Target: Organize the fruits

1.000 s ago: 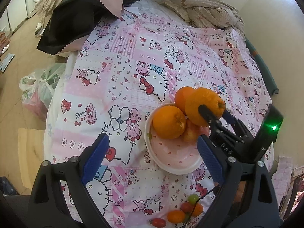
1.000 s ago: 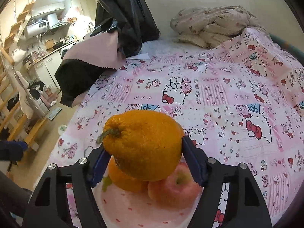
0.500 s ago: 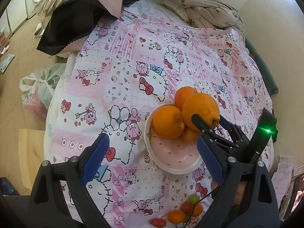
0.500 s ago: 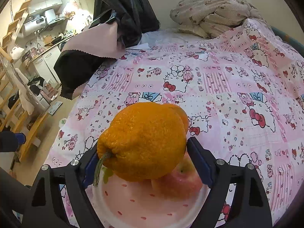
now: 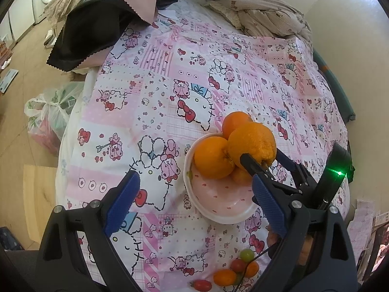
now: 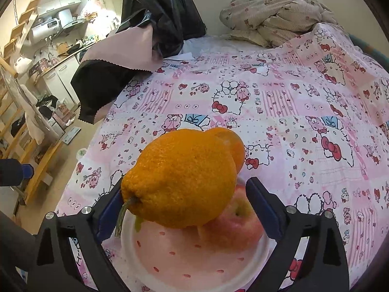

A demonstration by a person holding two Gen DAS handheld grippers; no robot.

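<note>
- Bumpy orange (image 6: 181,180) with a short stem sits on top of the fruit pile in the plate (image 6: 155,262), leaning on an apple (image 6: 233,226) and two more oranges (image 5: 212,157).
- Right gripper (image 6: 188,213) has its blue pads either side of that bumpy orange. The right-hand pad clearly stands off the peel, and the left one is tucked behind the fruit, so I can't tell if it touches. Looks loose, not clamped.
- Plate is white with a pink dotted inside, sitting toward the near right part of the bed, on the Hello Kitty sheet (image 5: 170,77).
- Left gripper (image 5: 194,206) hangs over the near side of the plate, spread wide, nothing in it.
- Cherry tomatoes (image 5: 237,269) lie at the near edge of the bed, close to the plate.
- Crumpled blanket (image 5: 257,12) is at the far edge, dark cloth with pink lining (image 5: 97,26) at the far left corner.
</note>
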